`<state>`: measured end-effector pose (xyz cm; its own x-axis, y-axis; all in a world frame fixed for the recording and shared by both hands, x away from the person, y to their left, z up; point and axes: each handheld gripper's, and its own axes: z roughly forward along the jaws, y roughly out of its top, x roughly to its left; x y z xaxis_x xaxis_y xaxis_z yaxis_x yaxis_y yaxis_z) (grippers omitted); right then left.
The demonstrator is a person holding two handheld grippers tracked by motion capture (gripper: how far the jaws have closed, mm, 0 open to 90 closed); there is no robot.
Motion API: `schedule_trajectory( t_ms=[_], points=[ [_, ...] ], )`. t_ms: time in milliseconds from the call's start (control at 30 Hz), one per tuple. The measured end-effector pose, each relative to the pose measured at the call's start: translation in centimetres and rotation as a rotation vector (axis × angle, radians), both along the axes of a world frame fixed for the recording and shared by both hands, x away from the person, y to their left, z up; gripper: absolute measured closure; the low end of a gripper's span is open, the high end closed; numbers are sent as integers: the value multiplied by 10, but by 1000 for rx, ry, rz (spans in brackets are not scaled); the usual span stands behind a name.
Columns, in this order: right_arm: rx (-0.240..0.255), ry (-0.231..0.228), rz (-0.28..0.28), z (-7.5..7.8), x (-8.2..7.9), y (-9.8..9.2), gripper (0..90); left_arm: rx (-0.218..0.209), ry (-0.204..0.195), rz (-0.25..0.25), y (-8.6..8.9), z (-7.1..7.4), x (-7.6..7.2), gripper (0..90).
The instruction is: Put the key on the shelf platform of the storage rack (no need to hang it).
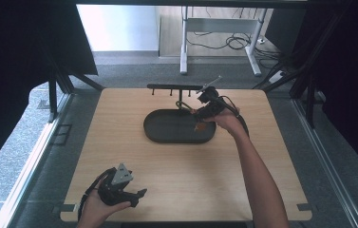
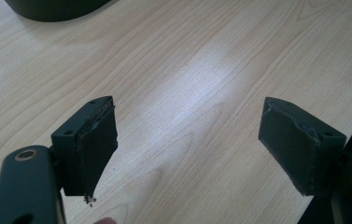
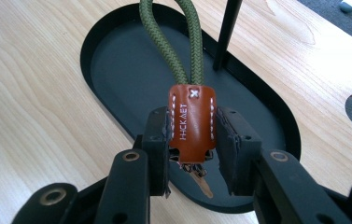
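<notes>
Woodgrain table [image 1: 176, 161]; R gripper [image 3: 192, 135] jaws clamp leather tab [image 3: 192, 122]; L gripper [image 2: 187, 149] jaws apart.

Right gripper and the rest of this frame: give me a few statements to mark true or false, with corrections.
1. The right gripper is shut on a brown leather tag. True.
2. A red cord loops out of the tag. False: the cord is olive green.
3. The left gripper holds a key. False: its jaws stand wide apart over the bare table, with nothing between them.
4. The tag is held above a black oval tray. True.
5. The left gripper is at the far edge of the table. False: it is at the near edge, by the person's left hand.
</notes>
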<state>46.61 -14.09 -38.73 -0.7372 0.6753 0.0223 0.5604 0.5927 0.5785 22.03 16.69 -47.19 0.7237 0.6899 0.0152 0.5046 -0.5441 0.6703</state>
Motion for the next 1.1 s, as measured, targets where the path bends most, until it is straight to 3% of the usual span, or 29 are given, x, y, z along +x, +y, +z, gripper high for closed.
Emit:
schedule_trajectory(
  t_ms=[433,700,1100],
  points=[
    [-16,6,-25,-25,11,0,667,5,1,-3,-1,-1,0,200],
    [-25,11,-37,-47,14,1,667,8,2,-4,-1,-2,0,200],
    [-25,6,-48,-67,14,3,664,12,4,-7,-2,-3,1,200]
  ],
)
